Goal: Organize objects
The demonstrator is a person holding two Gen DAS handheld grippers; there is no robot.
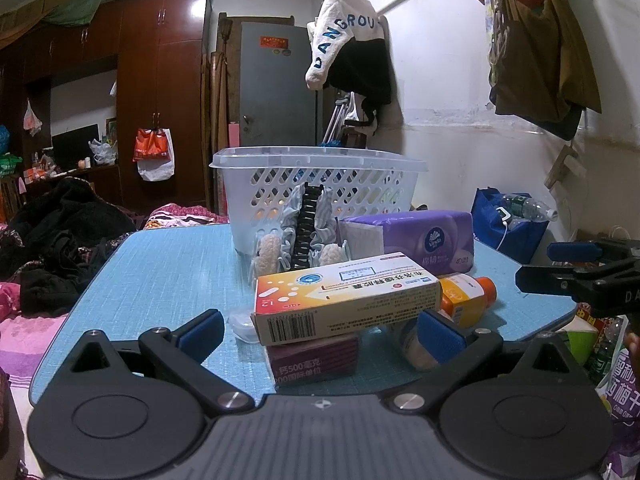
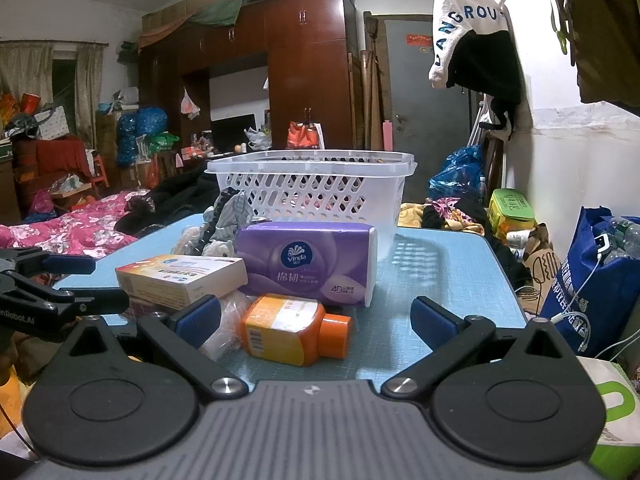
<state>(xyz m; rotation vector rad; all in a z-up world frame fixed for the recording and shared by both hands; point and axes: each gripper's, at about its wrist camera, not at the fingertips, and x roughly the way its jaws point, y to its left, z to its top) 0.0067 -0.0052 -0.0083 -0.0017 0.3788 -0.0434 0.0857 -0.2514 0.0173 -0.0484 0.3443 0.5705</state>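
A white plastic basket (image 1: pixel 320 184) (image 2: pixel 312 196) stands at the far side of the blue table (image 1: pixel 168 280) (image 2: pixel 440 276). In front of it lie a purple tissue pack (image 1: pixel 420 240) (image 2: pixel 308 264), an orange bottle (image 1: pixel 468 296) (image 2: pixel 292 330) on its side, a yellow-white medicine box (image 1: pixel 344 302) (image 2: pixel 180 278) stacked on a maroon box (image 1: pixel 316 362), and a grey hair clip with fluffy parts (image 1: pixel 304 232) (image 2: pixel 224 220). My left gripper (image 1: pixel 320 334) is open, its fingers either side of the stacked boxes. My right gripper (image 2: pixel 316 320) is open around the orange bottle.
A small clear lid (image 1: pixel 242 326) lies left of the boxes. A blue bag (image 2: pixel 592 280) with water bottles stands right of the table. A bed with pink bedding (image 2: pixel 72 228) and dark clothes (image 1: pixel 60 240) lies to the left. Wardrobes stand behind.
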